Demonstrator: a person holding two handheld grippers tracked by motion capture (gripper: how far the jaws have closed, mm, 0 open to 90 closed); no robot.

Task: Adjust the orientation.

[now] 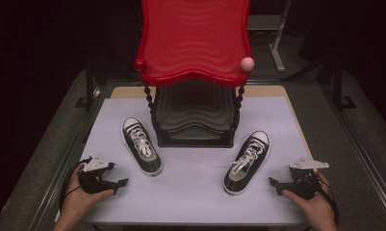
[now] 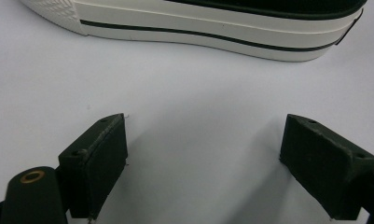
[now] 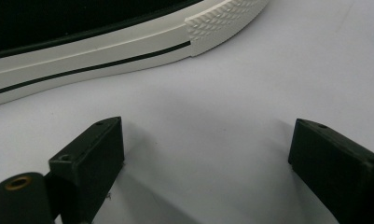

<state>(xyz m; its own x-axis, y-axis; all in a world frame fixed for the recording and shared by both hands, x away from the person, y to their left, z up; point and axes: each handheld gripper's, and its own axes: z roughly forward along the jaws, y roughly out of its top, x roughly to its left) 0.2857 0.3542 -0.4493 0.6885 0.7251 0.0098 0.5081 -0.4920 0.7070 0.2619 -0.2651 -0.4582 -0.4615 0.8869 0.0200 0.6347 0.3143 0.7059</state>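
- Red rack (image 1: 194,41) at the worktop's (image 1: 190,192) back edge; shelves bare
- Two shoes (image 1: 141,151) (image 1: 247,162) before it, on the worktop
- Left gripper (image 1: 123,182) and right gripper (image 1: 273,182) at the front corners; jaws wide, holding nothing

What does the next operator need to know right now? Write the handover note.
Left tool: open, empty, resting on the mat, jaws toward the left shoe.
Right tool: open, empty, on the mat, jaws toward the right shoe.
Shoes: both flat on the mat in front of the red rack, one each side, toes pointing away from the person.
Done: nothing; neither shoe is touched.
Left: probably grip each shoe and put it on the rack.
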